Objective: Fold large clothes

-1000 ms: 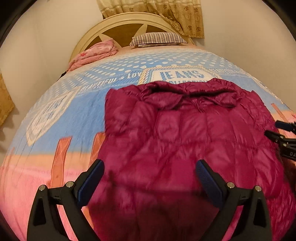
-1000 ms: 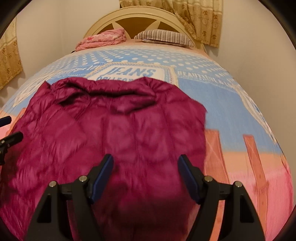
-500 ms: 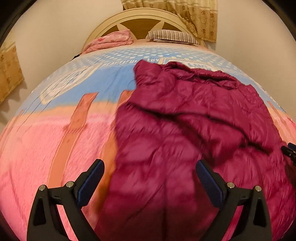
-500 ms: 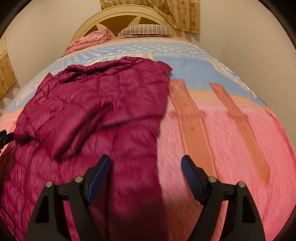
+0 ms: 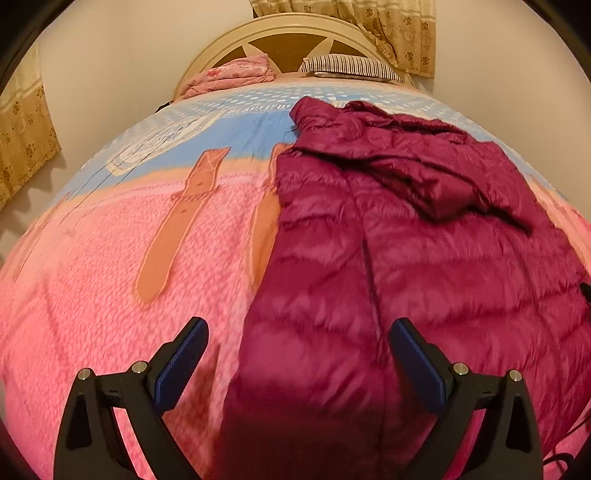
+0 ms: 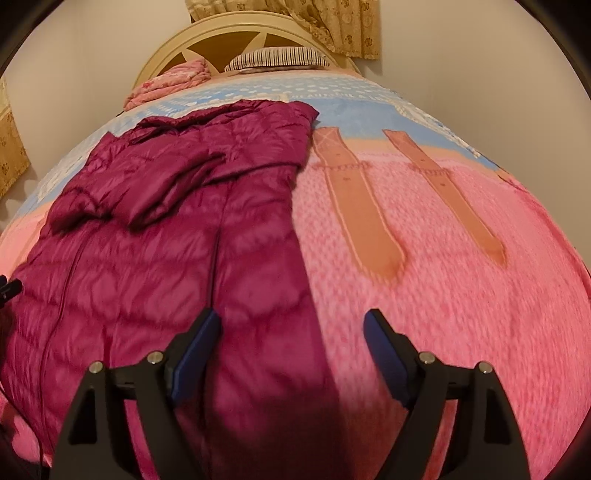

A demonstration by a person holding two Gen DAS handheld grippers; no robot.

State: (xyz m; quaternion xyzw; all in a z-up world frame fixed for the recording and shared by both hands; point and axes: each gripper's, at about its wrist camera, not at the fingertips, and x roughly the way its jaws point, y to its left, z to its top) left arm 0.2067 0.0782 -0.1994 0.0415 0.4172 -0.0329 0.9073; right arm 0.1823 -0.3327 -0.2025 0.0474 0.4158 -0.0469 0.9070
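A long magenta quilted down coat (image 5: pixel 424 266) lies flat along the bed, collar end towards the headboard, with a sleeve folded across its upper part. It also shows in the right wrist view (image 6: pixel 177 251). My left gripper (image 5: pixel 299 362) is open and empty, hovering over the coat's left hem edge. My right gripper (image 6: pixel 291 350) is open and empty, hovering over the coat's right hem edge. The tip of the left gripper shows at the left edge of the right wrist view (image 6: pixel 9 288).
The coat lies on a bed with a pink and blue printed bedspread (image 5: pixel 110 277). A striped pillow (image 5: pixel 347 68) and a folded pink blanket (image 5: pixel 232 75) lie by the cream headboard (image 5: pixel 295 33). Walls and curtains stand behind and to the sides.
Both grippers have drawn back towards the foot of the bed and apart, each now over an outer hem edge. More of the coat's lower part is in view.
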